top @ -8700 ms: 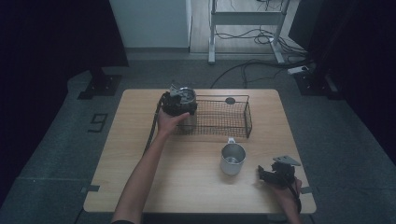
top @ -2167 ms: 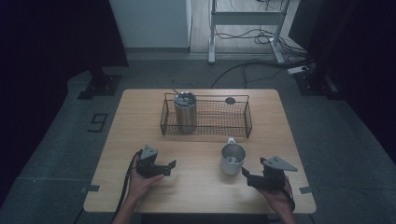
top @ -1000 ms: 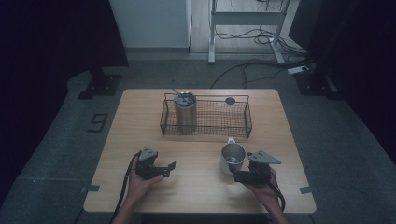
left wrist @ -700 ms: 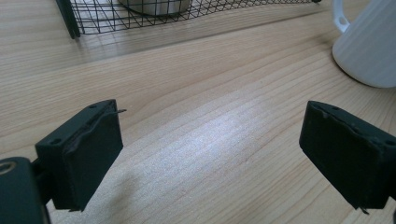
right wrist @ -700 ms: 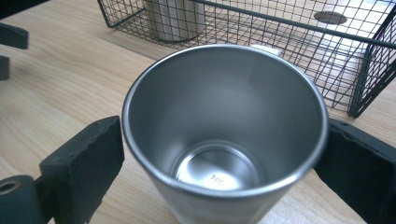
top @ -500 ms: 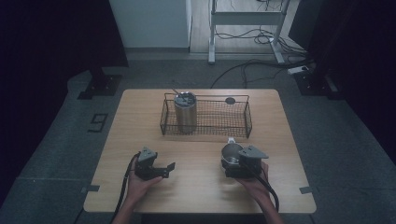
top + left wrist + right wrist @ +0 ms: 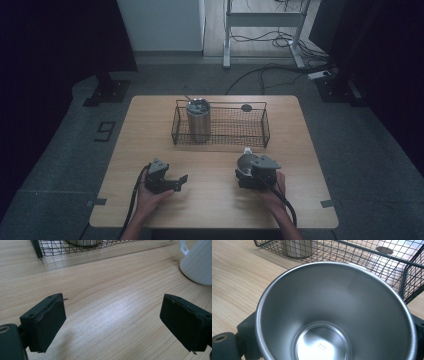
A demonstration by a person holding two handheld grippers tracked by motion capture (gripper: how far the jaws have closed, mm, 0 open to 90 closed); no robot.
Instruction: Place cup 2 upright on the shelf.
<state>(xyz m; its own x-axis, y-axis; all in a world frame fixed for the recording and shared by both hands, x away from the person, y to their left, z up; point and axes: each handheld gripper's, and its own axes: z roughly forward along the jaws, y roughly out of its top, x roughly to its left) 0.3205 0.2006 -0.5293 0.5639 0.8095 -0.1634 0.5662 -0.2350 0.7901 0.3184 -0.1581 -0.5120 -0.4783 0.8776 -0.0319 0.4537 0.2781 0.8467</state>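
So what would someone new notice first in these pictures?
Probably the shiny steel mug with a white outside, upright at the near right of the wooden table, with the right gripper around it, one jaw at each side. Next, the black wire basket at the far edge, holding a tall steel tumbler upright at its left end. The left gripper rests open over bare wood.

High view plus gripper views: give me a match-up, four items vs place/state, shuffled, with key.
Things:
1. steel cup
2. tall tumbler
3. left gripper
4. wire basket

Place or state:
A. standing inside the basket, at its left end
B. jaws apart over bare wood, nothing between them
C. at the table's far side, middle
D. between the right gripper's jaws, empty inside

Pairs: 1-D, 2-A, 3-B, 4-C
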